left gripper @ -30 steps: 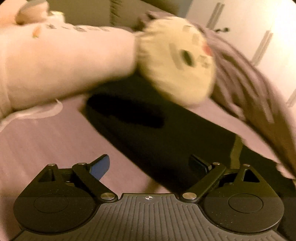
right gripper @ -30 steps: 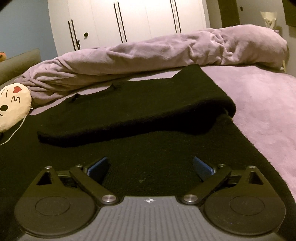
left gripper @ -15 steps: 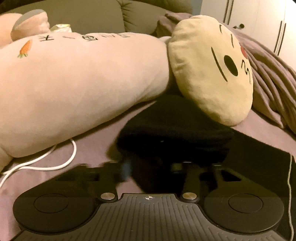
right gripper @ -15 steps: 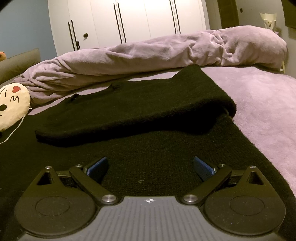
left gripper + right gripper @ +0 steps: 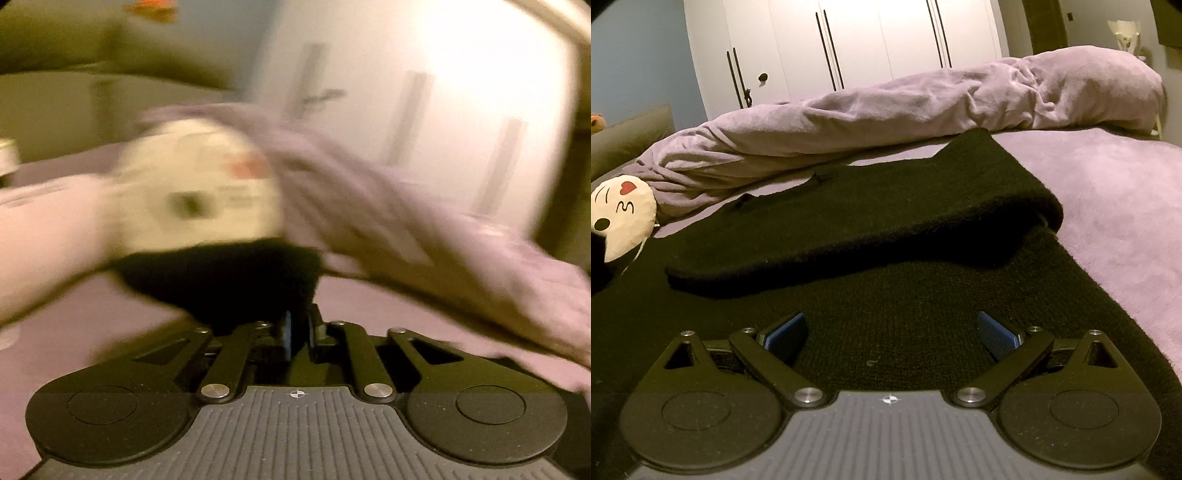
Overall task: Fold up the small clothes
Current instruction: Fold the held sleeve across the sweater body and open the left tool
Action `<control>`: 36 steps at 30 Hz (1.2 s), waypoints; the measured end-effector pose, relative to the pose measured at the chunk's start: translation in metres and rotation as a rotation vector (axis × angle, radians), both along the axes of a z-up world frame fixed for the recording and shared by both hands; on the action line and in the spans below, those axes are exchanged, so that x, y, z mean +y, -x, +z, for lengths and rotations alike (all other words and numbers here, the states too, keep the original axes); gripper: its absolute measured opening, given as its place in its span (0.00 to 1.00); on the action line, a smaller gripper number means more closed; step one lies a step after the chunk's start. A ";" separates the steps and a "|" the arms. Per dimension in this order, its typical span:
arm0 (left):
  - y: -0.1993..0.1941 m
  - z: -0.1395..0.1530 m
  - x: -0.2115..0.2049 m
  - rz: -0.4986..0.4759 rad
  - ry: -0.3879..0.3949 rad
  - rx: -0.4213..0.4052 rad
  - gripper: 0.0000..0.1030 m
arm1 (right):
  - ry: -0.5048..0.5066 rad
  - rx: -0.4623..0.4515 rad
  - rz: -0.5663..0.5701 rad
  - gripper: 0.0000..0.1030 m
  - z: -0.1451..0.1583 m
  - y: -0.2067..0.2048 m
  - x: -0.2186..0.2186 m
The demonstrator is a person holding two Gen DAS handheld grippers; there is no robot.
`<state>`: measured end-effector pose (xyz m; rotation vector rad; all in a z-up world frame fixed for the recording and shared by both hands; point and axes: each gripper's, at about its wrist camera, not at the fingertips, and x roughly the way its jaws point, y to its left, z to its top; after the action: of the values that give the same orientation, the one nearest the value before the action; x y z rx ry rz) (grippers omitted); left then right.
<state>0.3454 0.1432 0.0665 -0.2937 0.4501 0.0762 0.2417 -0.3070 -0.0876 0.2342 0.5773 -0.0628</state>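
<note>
Black knit fabric, a small garment (image 5: 923, 266), lies spread on the bed (image 5: 1115, 192), over its lilac cover. One part of it is folded back over the rest, making a thick flap that runs from the bed's middle toward the right edge of the cloth. In the left wrist view, which is heavily blurred, a corner of the same black garment (image 5: 229, 280) rises bunched up to the left tongs (image 5: 298, 334). Those tongs have just been closing, and their two fingers now stand almost together with the dark cloth pinched between them. The right tongs (image 5: 890, 332) sit low over the flat part of the garment, their blue-padded fingers (image 5: 785, 328) wide apart and gripping nothing.

Beyond the cloth, a round cream cushion (image 5: 622, 212) with a drawn face and a red heart rests at the garment's left edge. A rolled lilac duvet (image 5: 886, 110) stretches across the far side of the bed behind it. A long pale pink plush (image 5: 48, 236) lies beside the cushion in the left wrist view. White wardrobe doors (image 5: 857, 40) with dark handles stand at the back of the room.
</note>
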 end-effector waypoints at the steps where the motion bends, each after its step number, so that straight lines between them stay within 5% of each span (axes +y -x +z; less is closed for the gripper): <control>1: 0.002 0.005 -0.030 -0.053 -0.022 0.002 0.09 | -0.005 -0.002 0.000 0.96 0.000 0.000 -0.001; 5: 0.010 -0.011 -0.129 -0.284 -0.082 0.059 0.17 | -0.029 -0.011 0.001 0.96 0.000 0.002 -0.004; 7: 0.019 -0.030 -0.162 -0.352 -0.107 0.114 0.37 | -0.041 -0.016 0.002 0.96 0.000 0.002 -0.005; 10: 0.041 -0.055 -0.172 -0.328 -0.071 0.174 0.70 | -0.060 -0.024 0.003 0.96 0.000 0.003 -0.007; 18: 0.089 -0.096 -0.106 0.001 -0.102 0.302 0.83 | 0.009 0.047 0.003 0.95 0.013 -0.005 0.007; 21: 0.089 -0.107 -0.089 0.072 -0.121 0.318 0.84 | -0.119 0.018 0.056 0.81 0.032 -0.011 0.019; 24: 0.090 -0.112 -0.077 0.041 -0.086 0.275 0.93 | -0.272 0.011 0.143 0.76 0.039 -0.036 0.042; 33: 0.099 -0.116 -0.085 -0.001 -0.138 0.293 0.96 | -0.376 0.097 0.279 0.75 0.021 -0.138 0.117; 35: 0.101 -0.116 -0.088 -0.007 -0.157 0.319 0.96 | -0.415 0.133 0.271 0.60 0.013 -0.152 0.121; 36: 0.103 -0.116 -0.089 -0.007 -0.162 0.326 0.96 | -0.452 0.150 0.276 0.36 0.009 -0.156 0.122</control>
<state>0.2427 0.0543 -0.0494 -0.1196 0.7643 0.1538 0.3978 -0.1845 -0.0781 0.5894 0.7648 0.3229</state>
